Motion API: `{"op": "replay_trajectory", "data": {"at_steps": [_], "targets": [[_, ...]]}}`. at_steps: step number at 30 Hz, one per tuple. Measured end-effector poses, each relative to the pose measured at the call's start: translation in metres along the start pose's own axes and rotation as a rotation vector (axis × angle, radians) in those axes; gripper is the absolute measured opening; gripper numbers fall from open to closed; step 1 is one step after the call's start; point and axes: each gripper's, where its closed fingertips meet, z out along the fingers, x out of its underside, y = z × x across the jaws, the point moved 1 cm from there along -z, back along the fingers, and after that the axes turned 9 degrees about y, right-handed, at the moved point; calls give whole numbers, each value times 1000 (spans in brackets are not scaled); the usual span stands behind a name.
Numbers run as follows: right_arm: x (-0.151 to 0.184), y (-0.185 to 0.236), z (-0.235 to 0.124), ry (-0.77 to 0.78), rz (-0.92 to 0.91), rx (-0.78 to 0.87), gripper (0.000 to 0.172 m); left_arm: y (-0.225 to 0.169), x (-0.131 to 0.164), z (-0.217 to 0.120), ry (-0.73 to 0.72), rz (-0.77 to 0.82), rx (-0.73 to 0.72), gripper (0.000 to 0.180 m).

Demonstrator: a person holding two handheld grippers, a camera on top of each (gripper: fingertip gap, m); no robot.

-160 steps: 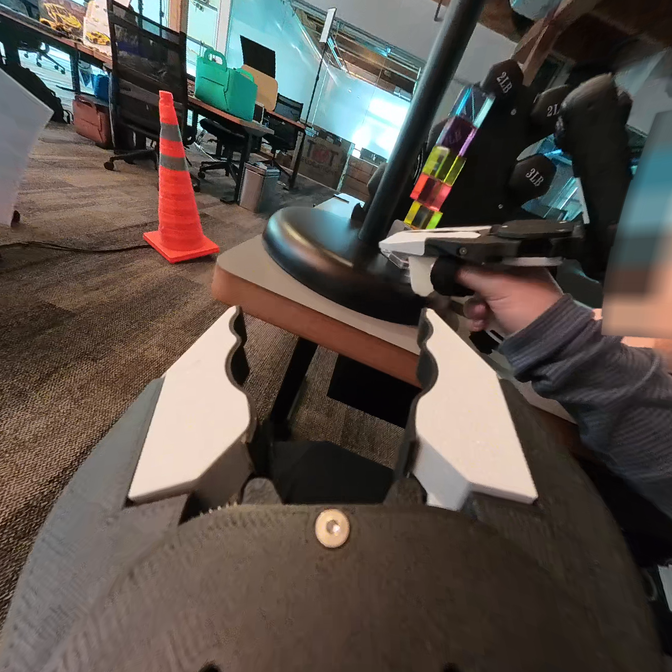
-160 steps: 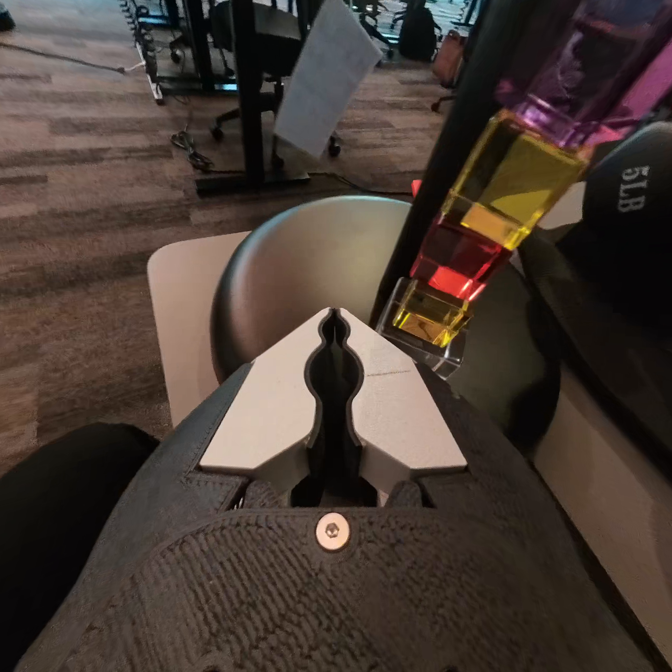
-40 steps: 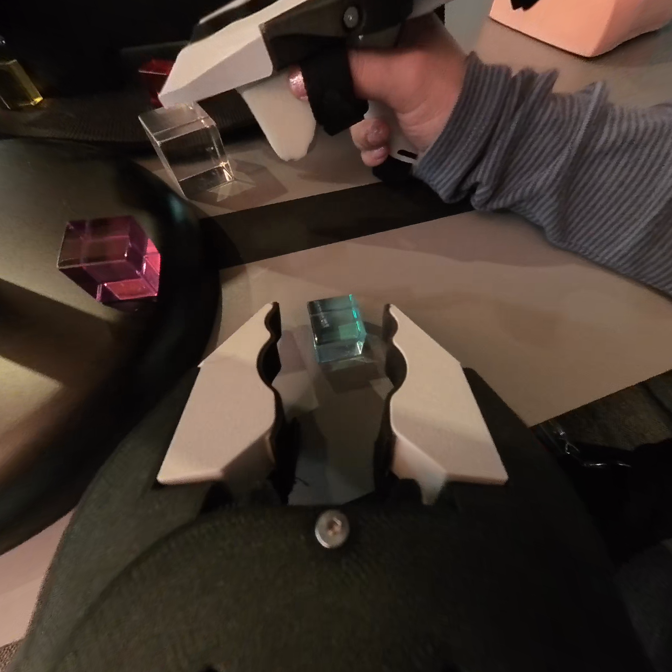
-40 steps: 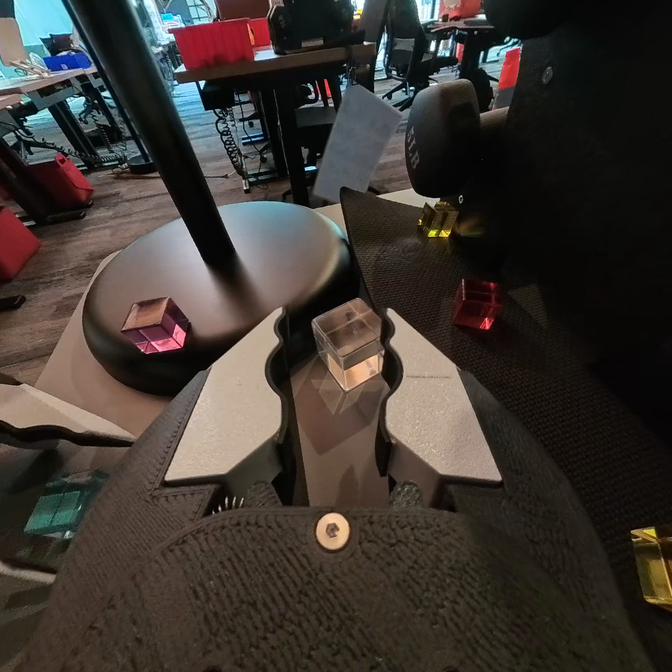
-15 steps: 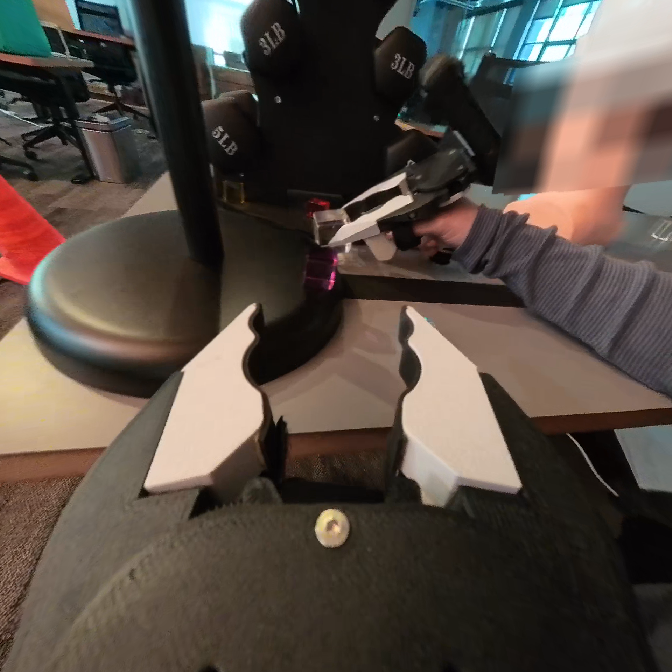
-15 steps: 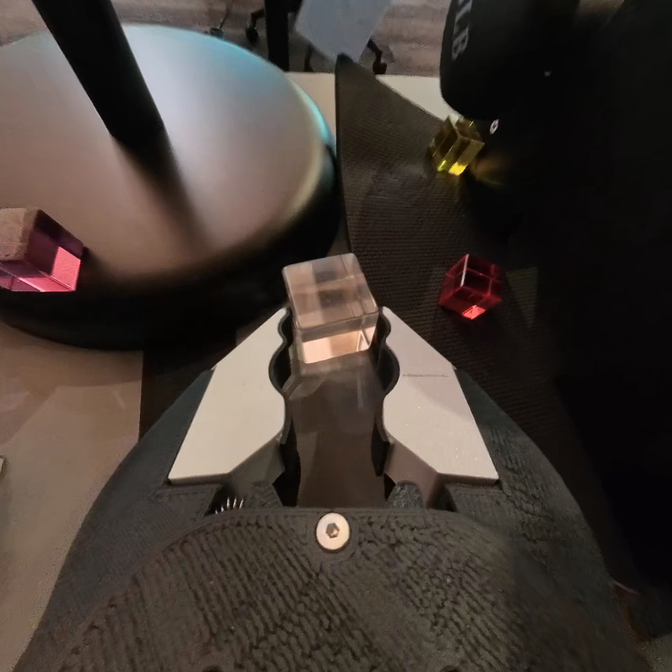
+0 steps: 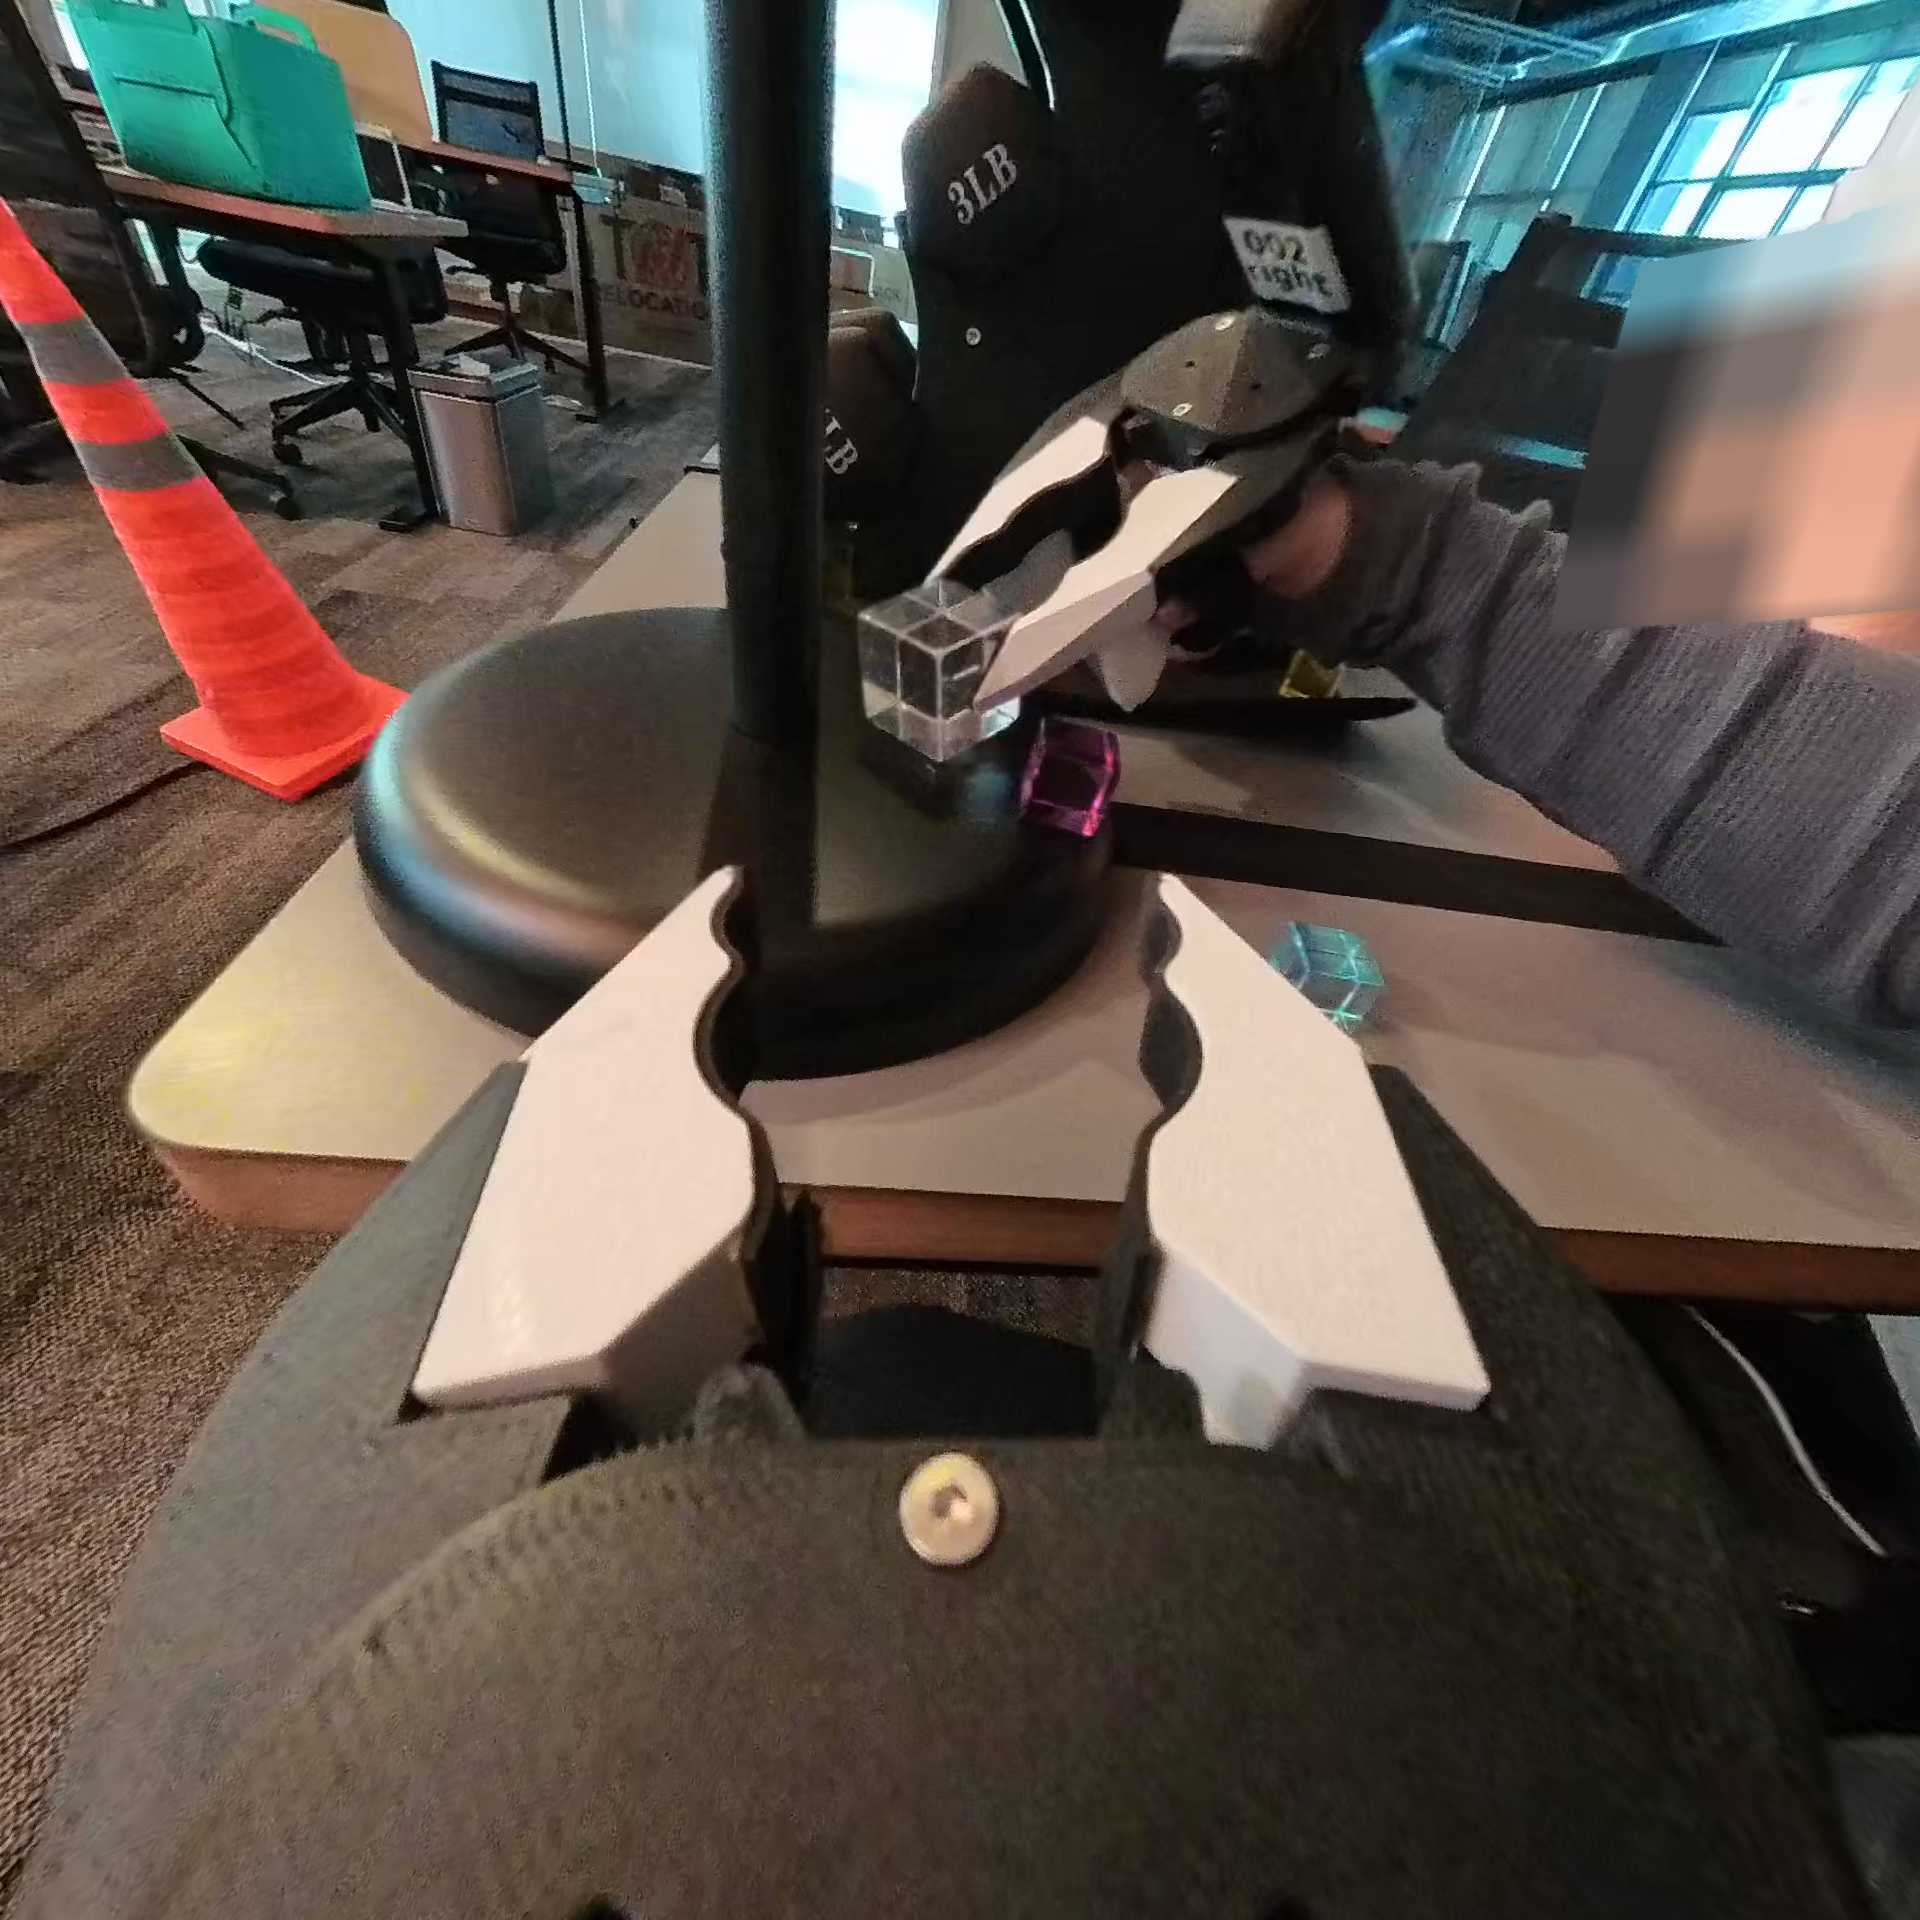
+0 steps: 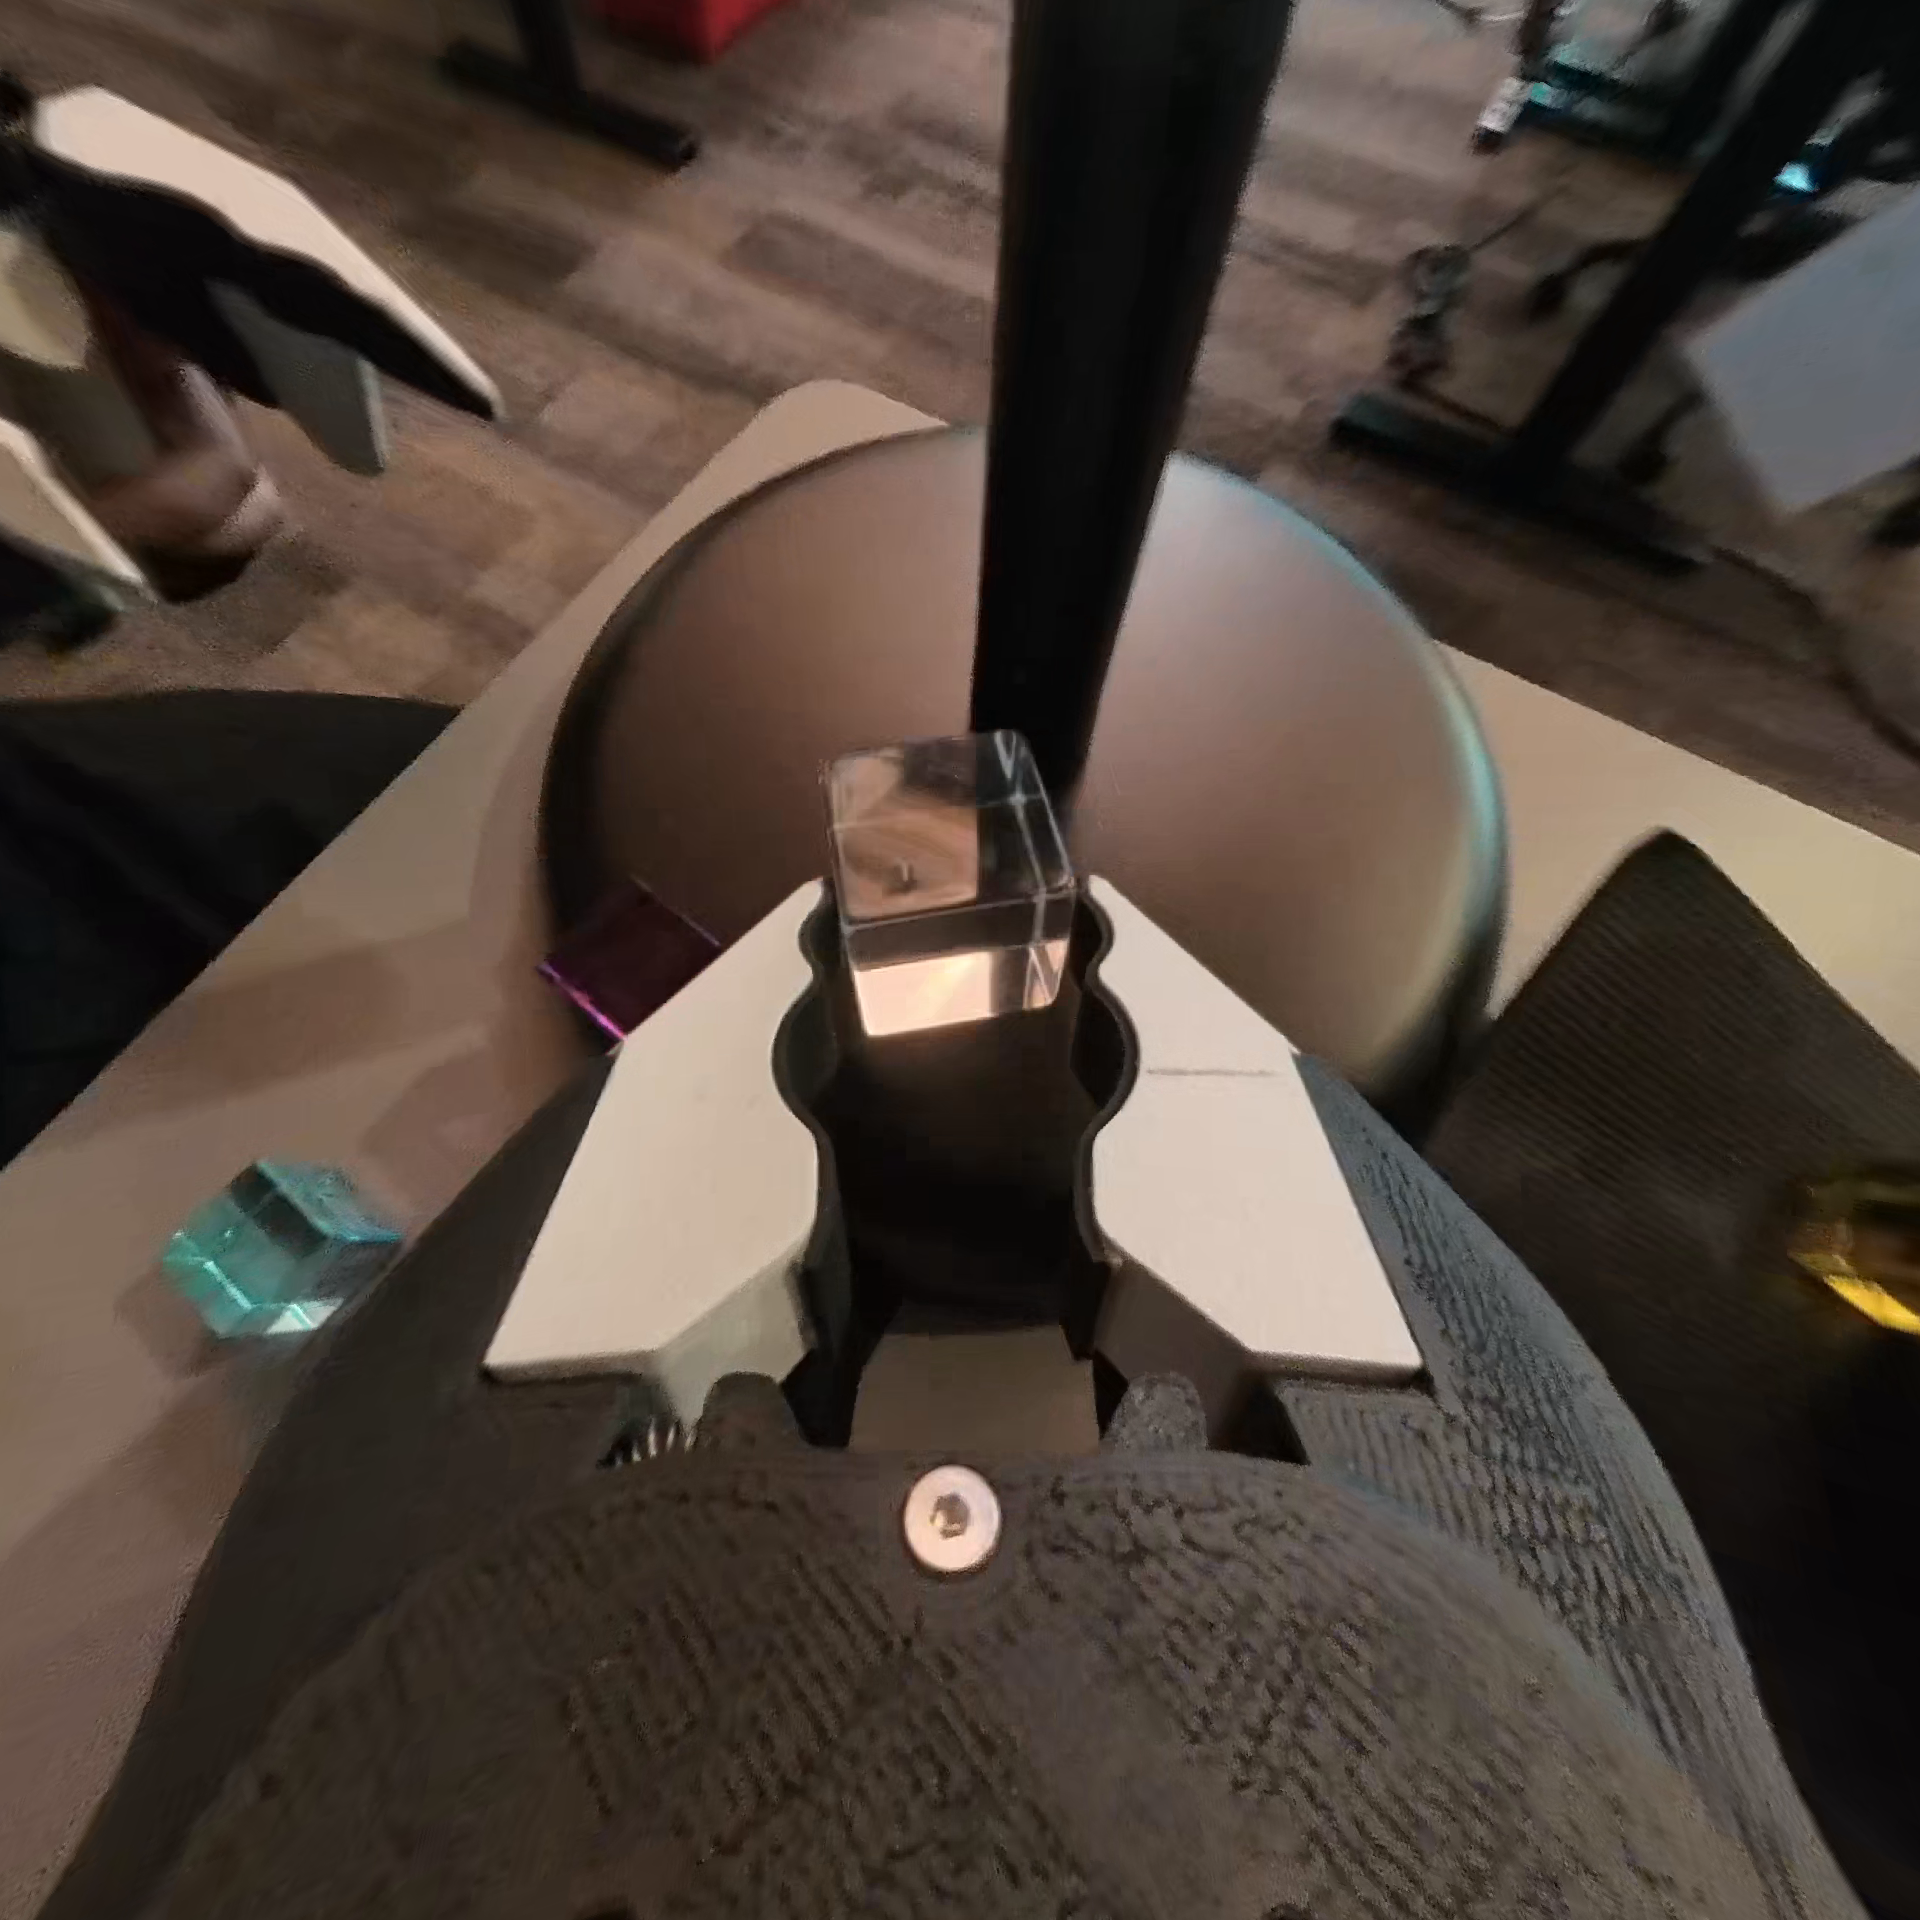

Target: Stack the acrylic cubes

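The right gripper pinches a clear cube by its tips above the round black base – slick faces, so it could squirt free – while the left gripper hangs open, holding nothing.

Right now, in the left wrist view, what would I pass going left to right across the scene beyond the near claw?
Orange traffic cone → black pole → clear cube pinched in the far claw → purple cube → teal cube → striped sleeve.
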Motion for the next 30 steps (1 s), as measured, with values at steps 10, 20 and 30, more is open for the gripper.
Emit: {"op": "replay_trajectory", "data": {"at_steps": [10,20,30], "targets": [[-17,6,-16,-169,113,-109,65,3,-1,5,-2,-22,9,74],[14,55,-11,-136,380,226,63,-18,2,20,16,-1,83,75],[-22,43,-40,-177,291,314,24,-61,7,33,66,58,154,85]]}}
